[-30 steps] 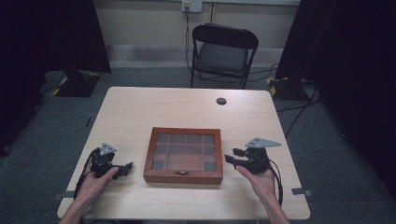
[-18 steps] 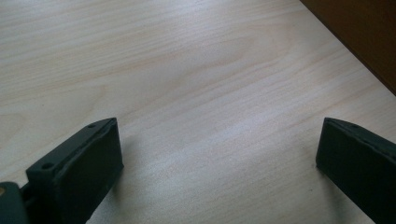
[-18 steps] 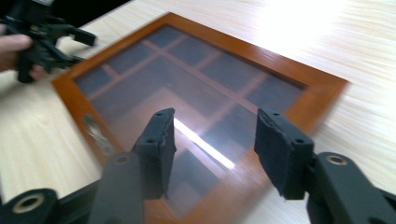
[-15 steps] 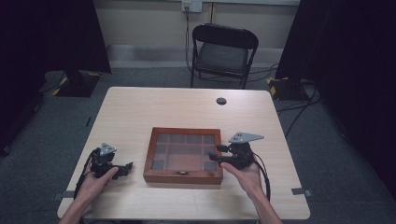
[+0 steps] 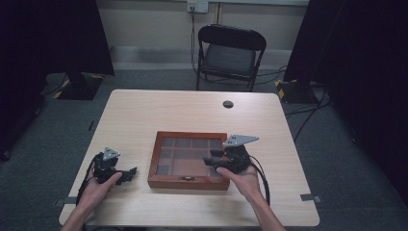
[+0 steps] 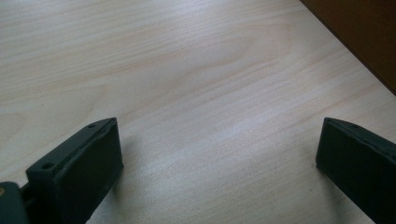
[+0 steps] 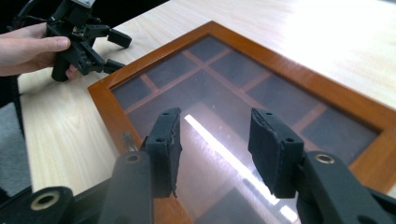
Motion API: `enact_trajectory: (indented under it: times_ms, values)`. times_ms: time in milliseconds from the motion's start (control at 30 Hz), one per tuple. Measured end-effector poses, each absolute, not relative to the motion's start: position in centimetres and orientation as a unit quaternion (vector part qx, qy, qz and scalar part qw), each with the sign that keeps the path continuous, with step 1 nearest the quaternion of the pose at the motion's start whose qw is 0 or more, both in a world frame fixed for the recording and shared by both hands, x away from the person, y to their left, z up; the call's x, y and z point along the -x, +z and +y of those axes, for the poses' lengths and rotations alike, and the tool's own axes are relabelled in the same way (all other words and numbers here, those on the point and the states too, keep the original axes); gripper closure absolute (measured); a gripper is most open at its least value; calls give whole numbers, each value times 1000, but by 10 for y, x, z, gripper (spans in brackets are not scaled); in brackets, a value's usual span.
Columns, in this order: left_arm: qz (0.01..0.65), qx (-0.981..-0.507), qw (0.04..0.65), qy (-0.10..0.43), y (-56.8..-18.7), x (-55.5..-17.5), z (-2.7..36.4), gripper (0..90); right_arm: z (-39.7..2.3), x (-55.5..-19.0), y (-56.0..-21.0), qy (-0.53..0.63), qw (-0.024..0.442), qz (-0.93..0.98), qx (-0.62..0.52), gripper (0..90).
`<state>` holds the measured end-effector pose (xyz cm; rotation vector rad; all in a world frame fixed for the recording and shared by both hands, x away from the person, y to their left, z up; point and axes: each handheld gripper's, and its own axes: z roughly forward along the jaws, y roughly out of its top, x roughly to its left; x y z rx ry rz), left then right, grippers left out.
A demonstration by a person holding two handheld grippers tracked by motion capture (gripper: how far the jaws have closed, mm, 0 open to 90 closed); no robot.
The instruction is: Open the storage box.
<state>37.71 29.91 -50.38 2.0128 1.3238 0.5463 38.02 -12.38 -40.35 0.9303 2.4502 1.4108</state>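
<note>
Here I hold my right tool (image 5: 215, 160), unclenched, above the glass lid of the wooden box (image 5: 188, 160), probably to reach its front clasp (image 5: 185, 178), while my left tool (image 5: 126, 173), also unclenched, waits beside the box on the tabletop (image 5: 192, 115).

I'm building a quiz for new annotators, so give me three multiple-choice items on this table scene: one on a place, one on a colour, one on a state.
1. Where is the right gripper?
A. Over the box's glass lid
B. Beside the chair
C. At the table's far edge

2. What colour is the frame of the wooden box?
A. White
B. Reddish brown
C. Blue

3. How do the jaws of the left gripper stand?
A. Shut on a pen
B. Shut on the box
C. Open, with nothing between them

Answers:
1 A: the right gripper view shows glass under its jaws.
2 B: the frame is reddish brown in the high view.
3 C: the left gripper view shows bare table between the jaws.
</note>
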Motion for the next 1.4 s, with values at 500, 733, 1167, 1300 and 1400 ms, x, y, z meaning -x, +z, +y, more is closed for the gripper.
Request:
enact_trajectory:
  times_ms: [500,733,1167,1300,1400]
  values:
    - [506,-769,329,209,-504,-377,299,0,-85,-379,-405,468,59,841,-264,566]
    - [506,-770,329,209,-504,-377,299,0,-77,-377,-411,460,30,853,-243,629]
    - [506,-770,329,209,-504,-377,299,0,-66,-373,-428,435,-9,877,-205,730]
    - [506,-770,329,209,-504,-377,299,0,-67,-374,-432,431,-15,880,-200,752]
    - [506,-770,329,209,-504,-377,299,0,-67,-375,-434,426,-15,882,-200,753]
